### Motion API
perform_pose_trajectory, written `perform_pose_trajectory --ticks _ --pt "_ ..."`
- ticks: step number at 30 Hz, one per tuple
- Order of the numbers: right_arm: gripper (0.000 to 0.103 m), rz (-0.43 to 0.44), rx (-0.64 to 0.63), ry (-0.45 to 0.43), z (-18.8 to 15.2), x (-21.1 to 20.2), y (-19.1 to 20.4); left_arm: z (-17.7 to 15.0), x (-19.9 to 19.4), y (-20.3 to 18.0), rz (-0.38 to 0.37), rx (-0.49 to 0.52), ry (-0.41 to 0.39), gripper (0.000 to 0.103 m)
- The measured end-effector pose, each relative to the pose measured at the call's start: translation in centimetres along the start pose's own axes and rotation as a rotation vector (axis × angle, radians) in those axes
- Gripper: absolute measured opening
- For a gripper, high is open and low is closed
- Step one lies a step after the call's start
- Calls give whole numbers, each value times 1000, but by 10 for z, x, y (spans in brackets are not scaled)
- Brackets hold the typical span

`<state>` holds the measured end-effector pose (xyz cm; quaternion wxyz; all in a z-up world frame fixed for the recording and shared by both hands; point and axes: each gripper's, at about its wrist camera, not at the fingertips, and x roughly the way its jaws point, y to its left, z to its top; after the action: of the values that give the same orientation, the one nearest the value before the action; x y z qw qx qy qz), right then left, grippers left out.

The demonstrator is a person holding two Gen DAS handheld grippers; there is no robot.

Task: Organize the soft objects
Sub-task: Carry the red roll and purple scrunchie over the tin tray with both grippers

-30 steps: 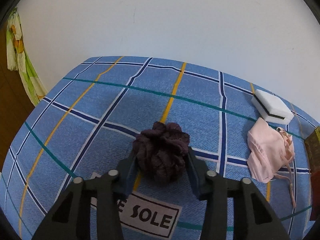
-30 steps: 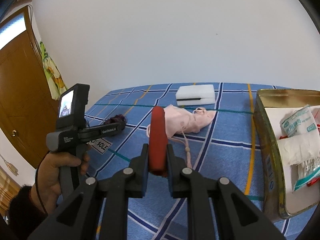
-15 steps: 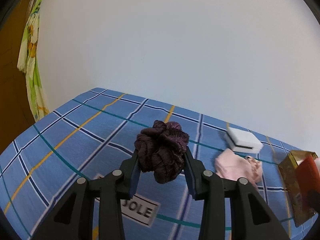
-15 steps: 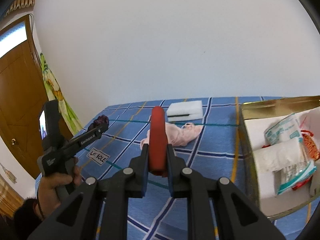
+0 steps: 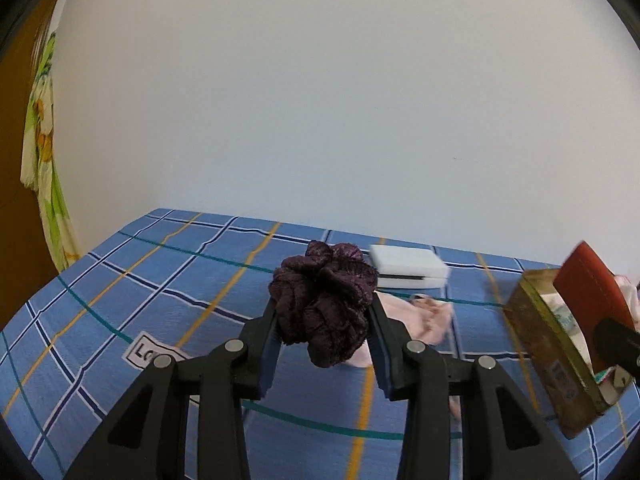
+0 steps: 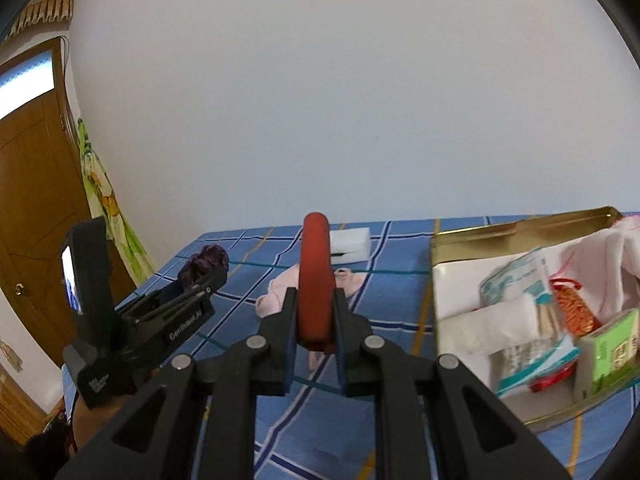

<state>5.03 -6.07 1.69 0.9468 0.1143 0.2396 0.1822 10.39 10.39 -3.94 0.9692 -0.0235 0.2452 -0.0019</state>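
- the left tongs were closed on a dark purple scrunchie, holding it in the air above the blue checked bedspread.
- the right tongs were clamped on a flat red pad, standing on edge between the fingers and lifted off the bed.
- a pink cloth pouch lay on the bedspread near its middle, partly hidden behind the scrunchie in the left view.
- a white foam block lay near the far edge of the bed, by the wall, just beyond the pouch.
- a gold-coloured tin sat toward the right edge of the bed, open, holding packets, white cloth and a red-orange item; the details were blurred.
- a white label with dark letters showed on the bedspread, toward the left of the near side.
- a wooden door and a floral cloth stood off the bed's left edge.
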Motion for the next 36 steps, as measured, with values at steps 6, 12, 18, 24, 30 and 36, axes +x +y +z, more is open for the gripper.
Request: perform_pose_trajectory --ticks 6,12,18,24,30,36 --pt "15 -22 13 -25 3 -14 -11 -2 -10 -23 -25 17 -6 42" --pt "15 -37 10 -50 6 -26 -20 -3 -16 -40 -53 28 -8 42" --pt "15 -67 4 -82 10 -39 -29 -2 -22 -58 -86 35 -12 42" --pt "15 -92 17 -107 14 -52 -45 -1 -25 -74 -114 47 -22 42" --pt "15 -122 33 -127 18 -65 -65 3 -30 -94 -141 60 -33 42" --pt "15 -158 45 -148 21 -79 -86 8 -39 -114 -166 78 -53 42"
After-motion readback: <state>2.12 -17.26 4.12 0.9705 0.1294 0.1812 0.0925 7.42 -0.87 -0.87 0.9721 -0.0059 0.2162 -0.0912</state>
